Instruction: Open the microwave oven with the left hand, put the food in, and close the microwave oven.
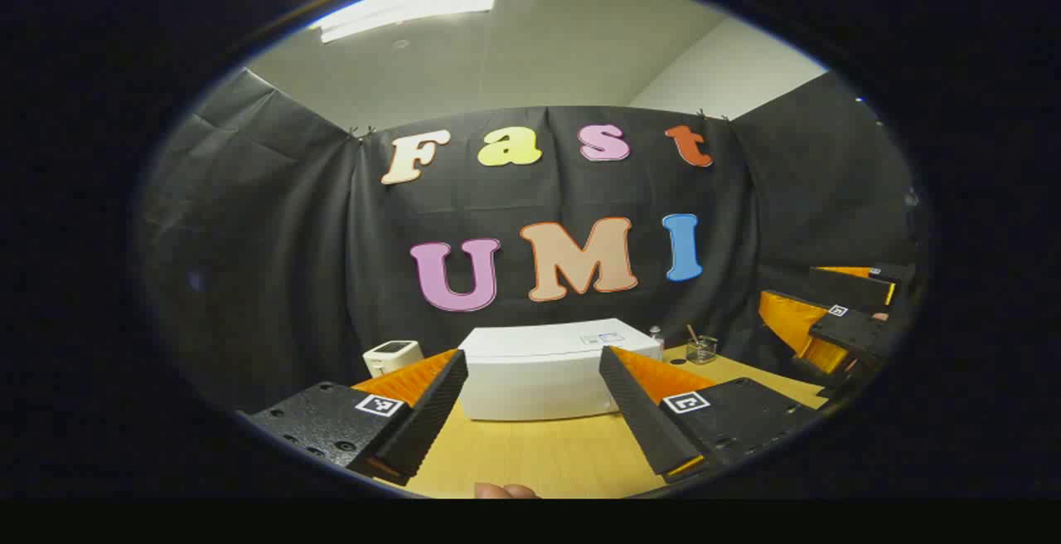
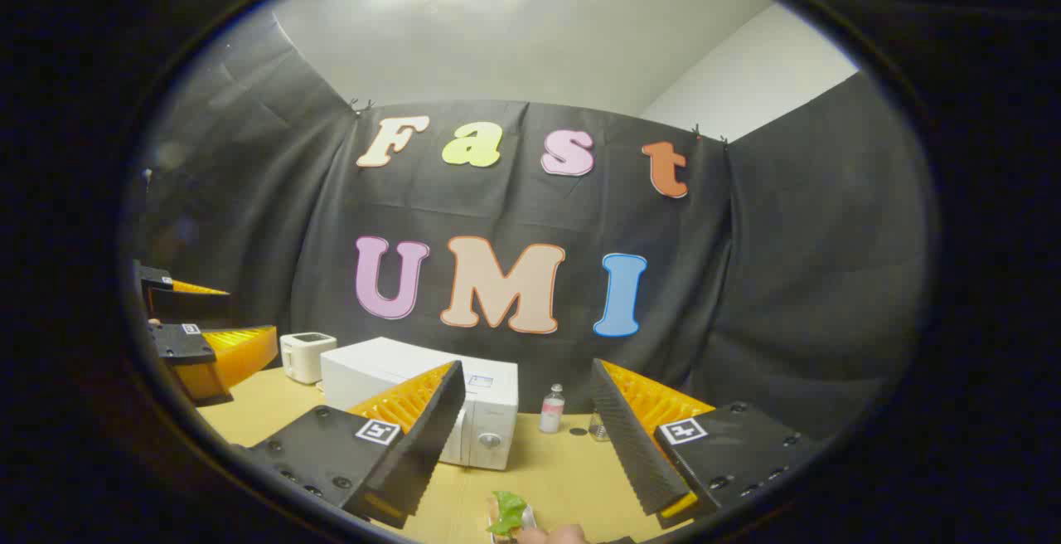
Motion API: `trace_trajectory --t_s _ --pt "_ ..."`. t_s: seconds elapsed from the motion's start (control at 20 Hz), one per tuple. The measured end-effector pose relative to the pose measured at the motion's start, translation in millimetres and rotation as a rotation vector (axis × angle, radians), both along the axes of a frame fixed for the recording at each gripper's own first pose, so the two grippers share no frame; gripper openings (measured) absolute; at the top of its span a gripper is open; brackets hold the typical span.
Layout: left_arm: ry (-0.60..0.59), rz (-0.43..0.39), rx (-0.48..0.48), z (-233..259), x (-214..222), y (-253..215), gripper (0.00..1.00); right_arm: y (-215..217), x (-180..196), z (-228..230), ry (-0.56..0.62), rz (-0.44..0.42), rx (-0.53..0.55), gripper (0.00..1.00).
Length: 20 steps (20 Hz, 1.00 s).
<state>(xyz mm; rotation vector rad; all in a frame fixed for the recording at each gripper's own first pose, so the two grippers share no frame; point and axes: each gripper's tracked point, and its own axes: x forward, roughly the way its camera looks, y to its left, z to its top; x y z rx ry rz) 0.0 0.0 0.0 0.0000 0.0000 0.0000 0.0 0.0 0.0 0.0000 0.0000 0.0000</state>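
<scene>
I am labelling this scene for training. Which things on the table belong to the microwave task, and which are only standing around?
Belong to the job:
- microwave oven, door shut
- food with a green leaf, at the near table edge
- left gripper, open
- right gripper, open

Just lying about:
- small white appliance
- small bottle
- glass jar

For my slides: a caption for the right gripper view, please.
Right gripper open above the table, food below, closed microwave ahead.
</scene>
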Motion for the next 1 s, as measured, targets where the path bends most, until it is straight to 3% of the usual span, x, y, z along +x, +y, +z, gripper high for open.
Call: trace_trajectory --t_s 1.0 --pt "0.049 0.002 0.031 -7 27 0 0.98 -2 24 1 0.026 0.034 0.028 0.96"
